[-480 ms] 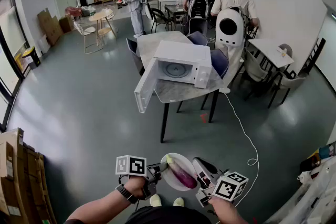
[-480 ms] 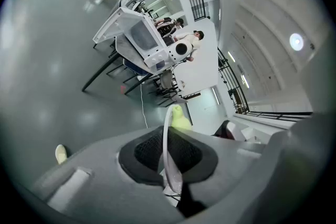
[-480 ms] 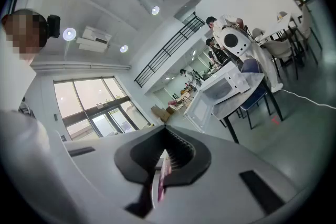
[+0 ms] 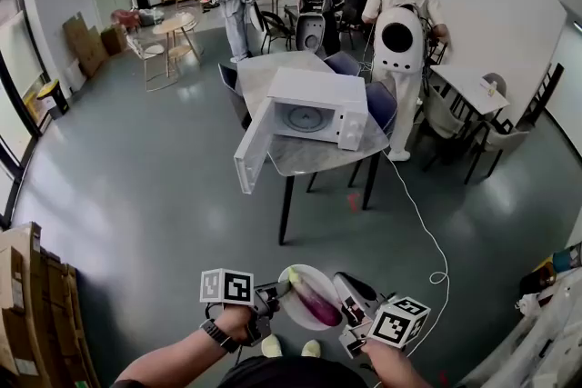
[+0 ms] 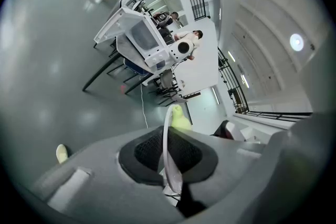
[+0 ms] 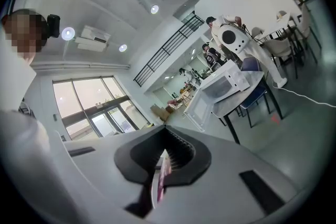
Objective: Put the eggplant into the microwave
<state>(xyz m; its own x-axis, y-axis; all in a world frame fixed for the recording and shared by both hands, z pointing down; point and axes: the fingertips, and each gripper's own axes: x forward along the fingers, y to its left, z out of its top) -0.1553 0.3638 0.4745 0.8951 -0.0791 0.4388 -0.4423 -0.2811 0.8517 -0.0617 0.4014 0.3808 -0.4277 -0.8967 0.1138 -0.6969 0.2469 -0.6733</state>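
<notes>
Nothing of the task's own has shifted since the earlier frame: the eggplant (image 4: pixel 314 297) lies on the white plate (image 4: pixel 289 306) as before, low in front of the person, and only the people (image 4: pixel 397 14) behind the table (image 4: pixel 309 157) have walked about. The carry seems barely begun. The left gripper (image 4: pixel 270 298) and right gripper (image 4: pixel 349 310) each clamp the plate's rim on opposite sides. The microwave (image 4: pixel 314 109) stands well off, its door (image 4: pixel 255 150) hanging open past the table edge. Bare floor lies between, with a cable (image 4: pixel 423 223) at the right.
</notes>
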